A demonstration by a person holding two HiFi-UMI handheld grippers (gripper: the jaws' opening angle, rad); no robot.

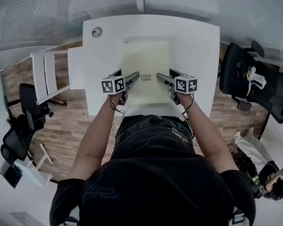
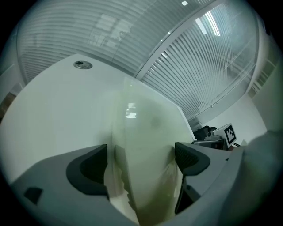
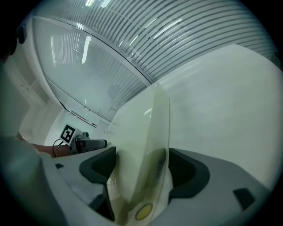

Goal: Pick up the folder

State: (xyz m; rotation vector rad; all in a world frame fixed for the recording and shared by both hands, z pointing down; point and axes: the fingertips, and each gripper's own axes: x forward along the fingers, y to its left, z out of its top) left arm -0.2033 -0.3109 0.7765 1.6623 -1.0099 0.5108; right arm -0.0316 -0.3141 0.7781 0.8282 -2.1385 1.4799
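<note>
Jaws stand wide apart on the left gripper (image 2: pixel 140 161), with the left edge of the folder (image 1: pixel 144 64) running up between them. The right gripper (image 3: pixel 142 165) is almost as wide and straddles the right edge. Neither pair of pads looks to me to be squeezing. The plastic passes close beside them, bowed but not pinched, so I count nothing as held.

That folder is pale and translucent. It lies flat near the middle of the table (image 1: pixel 102 53), with its near edge not far from the table's near edge. A small label (image 1: pixel 146 77) on it sits between the two grippers. A round grommet (image 1: pixel 96 32) sits at the table's far left corner, well apart from everything.

What worries me from here:
- The sheet looks thin and slick. If I close on the top leaf alone, the folder may gape open, or the lower leaf may stay on the table.
- A lower jaw that does not get under the edge would scrape the table and push the folder sideways instead of taking it.
- With one grip on each side, lifting one hand ahead of the other would twist or buckle the plastic. It could then slide out of the weaker grip.
- Squeezing too near the very edge leaves little to hold.
</note>
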